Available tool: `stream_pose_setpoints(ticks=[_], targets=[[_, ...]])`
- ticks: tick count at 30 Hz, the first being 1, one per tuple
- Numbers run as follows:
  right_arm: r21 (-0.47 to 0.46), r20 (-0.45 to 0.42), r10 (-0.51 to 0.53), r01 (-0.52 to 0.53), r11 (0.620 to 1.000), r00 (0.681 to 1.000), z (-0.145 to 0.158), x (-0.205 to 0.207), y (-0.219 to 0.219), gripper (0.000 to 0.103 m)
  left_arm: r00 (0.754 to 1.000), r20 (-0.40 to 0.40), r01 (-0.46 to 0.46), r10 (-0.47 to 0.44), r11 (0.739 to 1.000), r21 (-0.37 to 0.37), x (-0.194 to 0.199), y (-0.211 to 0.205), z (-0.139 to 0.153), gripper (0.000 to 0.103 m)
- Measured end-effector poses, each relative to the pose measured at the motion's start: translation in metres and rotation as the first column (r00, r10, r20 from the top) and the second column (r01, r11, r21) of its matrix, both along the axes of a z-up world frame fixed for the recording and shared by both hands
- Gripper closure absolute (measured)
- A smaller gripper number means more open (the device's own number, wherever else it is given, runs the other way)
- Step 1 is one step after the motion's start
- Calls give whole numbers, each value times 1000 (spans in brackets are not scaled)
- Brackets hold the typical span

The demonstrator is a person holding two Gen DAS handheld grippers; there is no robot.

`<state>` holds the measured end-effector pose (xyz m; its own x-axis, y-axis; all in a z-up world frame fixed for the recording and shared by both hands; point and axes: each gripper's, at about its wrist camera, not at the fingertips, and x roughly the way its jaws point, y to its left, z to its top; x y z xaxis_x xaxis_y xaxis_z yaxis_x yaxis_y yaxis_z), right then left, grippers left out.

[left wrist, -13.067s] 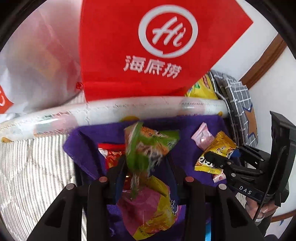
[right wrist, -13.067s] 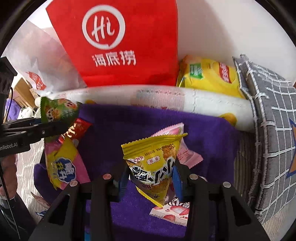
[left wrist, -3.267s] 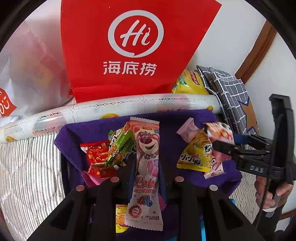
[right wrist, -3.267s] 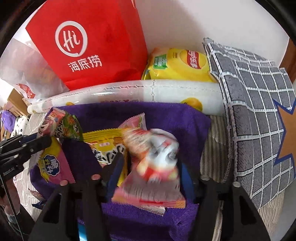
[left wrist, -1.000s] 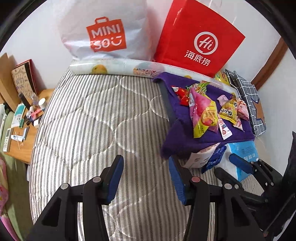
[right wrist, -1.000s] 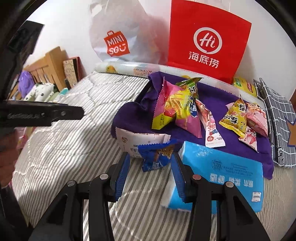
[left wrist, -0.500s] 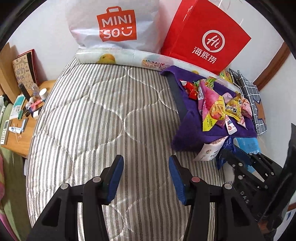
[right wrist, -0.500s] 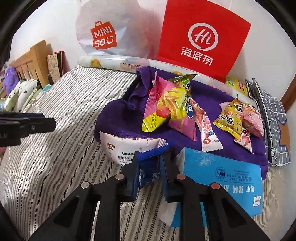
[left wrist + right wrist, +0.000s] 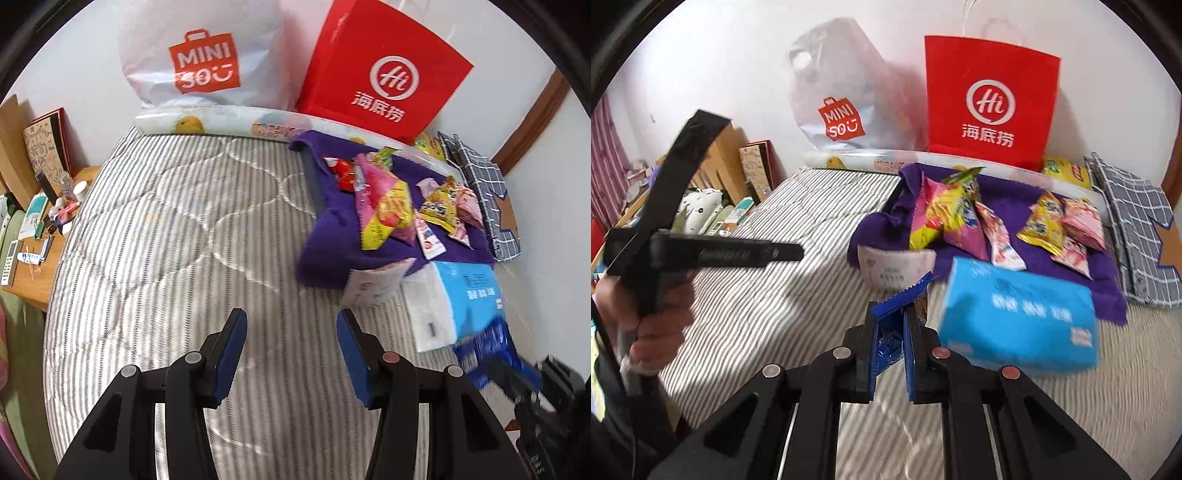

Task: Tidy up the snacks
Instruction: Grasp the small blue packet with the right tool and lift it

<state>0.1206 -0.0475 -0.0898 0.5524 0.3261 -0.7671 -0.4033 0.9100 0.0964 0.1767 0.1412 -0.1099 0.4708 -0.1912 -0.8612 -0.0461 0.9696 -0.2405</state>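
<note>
Right claw clamped on blue snack packet, lifted off the striped bed beside the tissue pack. Left claw apart, empty, over bare mattress.

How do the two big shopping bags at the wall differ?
The red bag is stiff, flat-sided and square-cornered; the white MINISO bag is soft, rounded and crinkled. The red one carries a white circle logo, the white one an orange-red bag logo. Both stand upright against the wall.

Blue snack pkt upright, pinched, lifted
</note>
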Motion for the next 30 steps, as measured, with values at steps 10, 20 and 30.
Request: stream_pose_setpoints(ticks=[10,20,30], targets=[[52,-123,-64,70,996,990,-36,-27,-76,91,1000,19,22,-22,1000,2,-12,-37,11,55],[18,-151,-162,167,986,975,-57,-34,-133,80,1000,-2,29,-29,1000,9,-22,-53,4,55],[34,-181,-244,254,967,953,-71,-39,-166,36,999,-32,39,-39,999,7,-21,-59,-11,55]])
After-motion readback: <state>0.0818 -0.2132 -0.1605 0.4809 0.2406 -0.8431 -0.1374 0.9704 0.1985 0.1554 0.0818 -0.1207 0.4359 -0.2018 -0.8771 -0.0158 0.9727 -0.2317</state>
